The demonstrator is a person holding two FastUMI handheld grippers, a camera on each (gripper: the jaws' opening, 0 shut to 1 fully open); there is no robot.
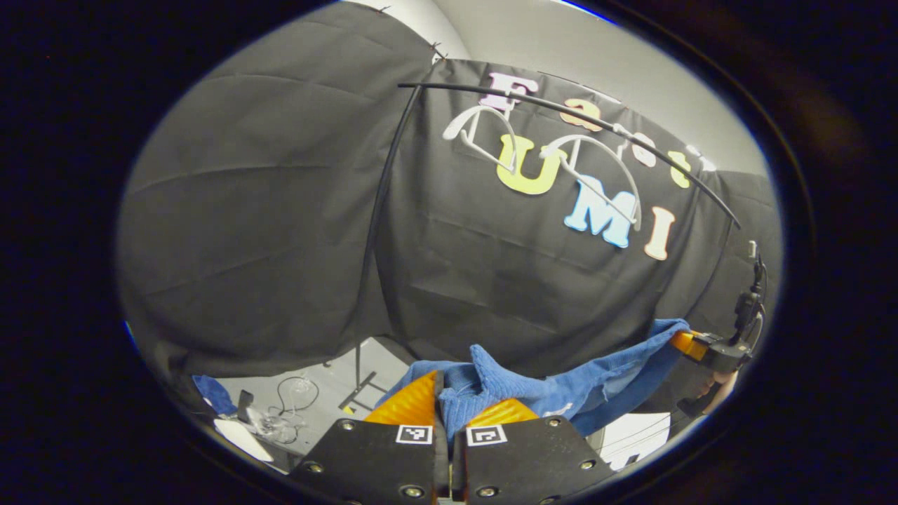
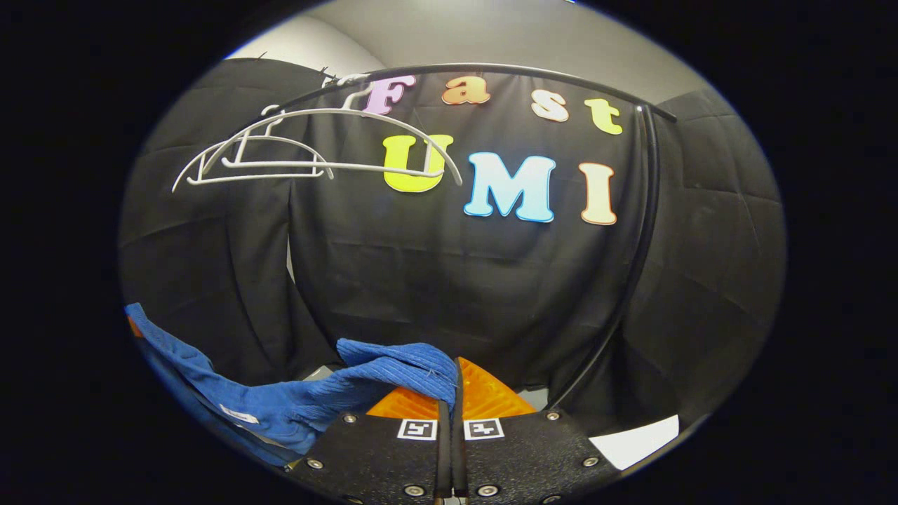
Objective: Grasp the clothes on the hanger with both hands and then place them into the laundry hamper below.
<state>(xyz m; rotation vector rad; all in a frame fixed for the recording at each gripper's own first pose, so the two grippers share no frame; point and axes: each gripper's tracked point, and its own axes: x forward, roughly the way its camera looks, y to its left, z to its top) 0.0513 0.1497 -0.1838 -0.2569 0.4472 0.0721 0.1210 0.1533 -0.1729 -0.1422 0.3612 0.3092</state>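
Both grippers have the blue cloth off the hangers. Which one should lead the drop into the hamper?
Neither clearly: left gripper and right gripper each pinch an end of the blue cloth. No hamper visible; lower both together.

Even, soft indoor light; heavy fisheye bending in both views.

Light falls from above: the pale wall (image 1: 617, 63) at the top of each frame is brightest, while the black cloth (image 2: 456, 280) soaks it up with faint fold shadows. No hard glare. Straight things bow, such as the rail (image 2: 533, 72) in the upper frame. Centres are fairly sharp; edges dim and soften, with a blue fringe at the rim.
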